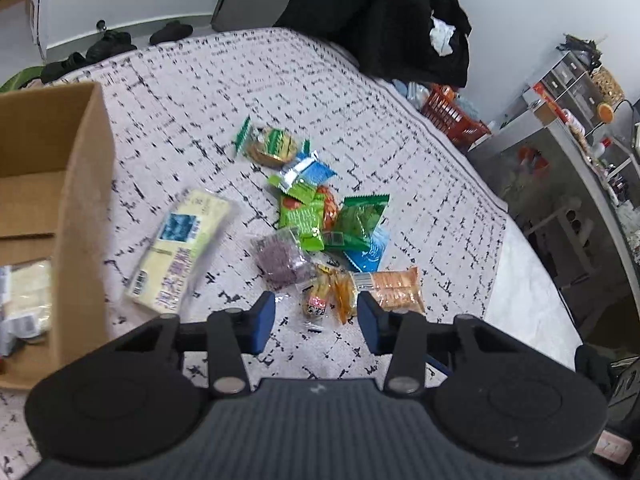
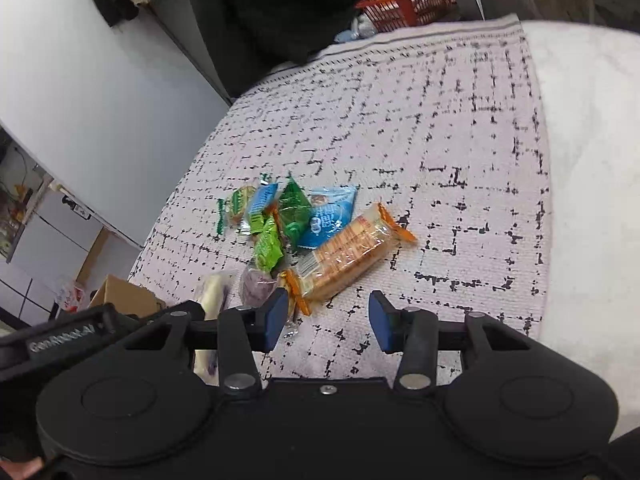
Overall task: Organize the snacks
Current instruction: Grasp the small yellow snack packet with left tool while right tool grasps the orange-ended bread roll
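A pile of snack packets lies on a patterned cloth (image 1: 200,92). It holds a round biscuit pack (image 1: 272,145), green packets (image 1: 302,216), a blue packet (image 2: 330,214), a purple snack (image 1: 282,260) and an orange cracker pack (image 1: 396,290), also in the right wrist view (image 2: 348,254). A pale yellow packet (image 1: 180,250) lies blurred beside an open cardboard box (image 1: 82,216) at the left. My left gripper (image 1: 316,326) is open and empty just short of the pile. My right gripper (image 2: 328,326) is open and empty near the cracker pack.
The box holds pale packets (image 1: 28,300). A black garment (image 1: 384,12) hangs beyond the cloth, with an orange basket (image 1: 452,116) beside it. Shelves (image 1: 568,92) stand at the right. A white bare surface (image 2: 592,160) borders the cloth.
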A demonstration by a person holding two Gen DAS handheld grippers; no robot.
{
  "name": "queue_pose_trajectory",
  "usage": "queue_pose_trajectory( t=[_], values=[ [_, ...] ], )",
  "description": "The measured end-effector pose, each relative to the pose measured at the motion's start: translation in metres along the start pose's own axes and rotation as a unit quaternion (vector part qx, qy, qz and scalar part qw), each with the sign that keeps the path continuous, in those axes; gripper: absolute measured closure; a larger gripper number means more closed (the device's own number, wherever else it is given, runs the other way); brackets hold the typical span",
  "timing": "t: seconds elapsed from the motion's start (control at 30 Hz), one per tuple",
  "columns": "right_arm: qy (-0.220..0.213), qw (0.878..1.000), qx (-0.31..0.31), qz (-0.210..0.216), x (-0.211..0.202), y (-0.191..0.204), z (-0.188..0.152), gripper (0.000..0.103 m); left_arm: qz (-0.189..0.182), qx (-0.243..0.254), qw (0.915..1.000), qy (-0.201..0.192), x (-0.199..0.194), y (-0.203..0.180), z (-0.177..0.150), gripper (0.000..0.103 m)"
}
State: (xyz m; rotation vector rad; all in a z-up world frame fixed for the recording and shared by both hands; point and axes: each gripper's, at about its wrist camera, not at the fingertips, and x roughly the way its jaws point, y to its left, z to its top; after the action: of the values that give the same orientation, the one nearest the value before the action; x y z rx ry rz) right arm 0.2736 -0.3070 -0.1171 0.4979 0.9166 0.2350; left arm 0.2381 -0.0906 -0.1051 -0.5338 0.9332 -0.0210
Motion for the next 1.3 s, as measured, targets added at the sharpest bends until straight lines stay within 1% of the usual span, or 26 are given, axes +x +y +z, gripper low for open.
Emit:
queue_pose_trajectory(
  t=[0.03, 0.1, 0.27, 0.47, 0.53, 0.7, 0.77, 0.8, 0.83, 0.93, 1.1, 1.2, 1.27, 1.3],
  values=[
    [0.0, 1.0, 0.005, 0.002, 0.002, -0.002, 0.001, 0.063, -0.002, -0.003, 1.0, 0.005, 0.006, 0.0, 0.0, 0.064],
    [0.001, 1.0, 0.009, 0.001, 0.006, -0.005, 0.003, 0.063, -0.003, -0.008, 0.9999, 0.012, 0.017, 0.0, -0.001, 0.066],
    [0.003, 0.999, 0.032, 0.002, 0.015, -0.015, 0.008, 0.063, 0.004, -0.014, 0.9995, 0.029, 0.044, -0.001, -0.002, 0.066],
    [0.018, 0.998, 0.065, 0.016, 0.031, -0.026, 0.015, 0.063, 0.008, -0.003, 0.9985, 0.055, 0.068, -0.004, -0.004, 0.066],
    [0.019, 0.997, 0.068, 0.018, 0.036, -0.028, 0.017, 0.063, 0.007, -0.007, 0.998, 0.062, 0.075, -0.003, -0.006, 0.066],
    [0.025, 0.996, 0.079, 0.015, 0.048, -0.034, 0.025, 0.063, 0.017, -0.006, 0.9984, 0.053, 0.084, -0.008, -0.003, 0.066],
    [0.026, 0.996, 0.082, 0.01, 0.051, -0.036, 0.028, 0.063, 0.022, -0.009, 0.9983, 0.053, 0.085, -0.009, -0.003, 0.068],
    [0.024, 0.996, 0.082, 0.008, 0.053, -0.036, 0.029, 0.063, 0.032, -0.009, 0.9982, 0.051, 0.085, -0.01, -0.003, 0.079],
    [0.022, 0.996, 0.081, 0.008, 0.053, -0.036, 0.031, 0.063, 0.037, -0.011, 0.998, 0.051, 0.085, -0.009, -0.004, 0.082],
    [0.02, 0.997, 0.075, 0.01, 0.058, -0.034, 0.036, 0.063, 0.028, -0.02, 0.9981, 0.051, 0.082, -0.005, -0.004, 0.083],
    [0.019, 0.999, 0.048, 0.004, 0.068, -0.023, 0.043, 0.061, 0.011, -0.028, 0.998, 0.056, 0.077, -0.003, -0.007, 0.083],
    [0.017, 1.0, 0.026, -0.005, 0.072, -0.016, 0.044, 0.057, 0.013, -0.034, 0.998, 0.051, 0.073, 0.0, -0.009, 0.083],
    [0.014, 1.0, 0.012, -0.009, 0.075, -0.01, 0.044, 0.051, 0.014, -0.041, 0.998, 0.046, 0.069, 0.003, -0.01, 0.083],
    [0.013, 1.0, 0.001, -0.014, 0.076, -0.006, 0.044, 0.051, 0.015, -0.045, 0.9979, 0.044, 0.068, 0.005, -0.009, 0.083]
  ],
)
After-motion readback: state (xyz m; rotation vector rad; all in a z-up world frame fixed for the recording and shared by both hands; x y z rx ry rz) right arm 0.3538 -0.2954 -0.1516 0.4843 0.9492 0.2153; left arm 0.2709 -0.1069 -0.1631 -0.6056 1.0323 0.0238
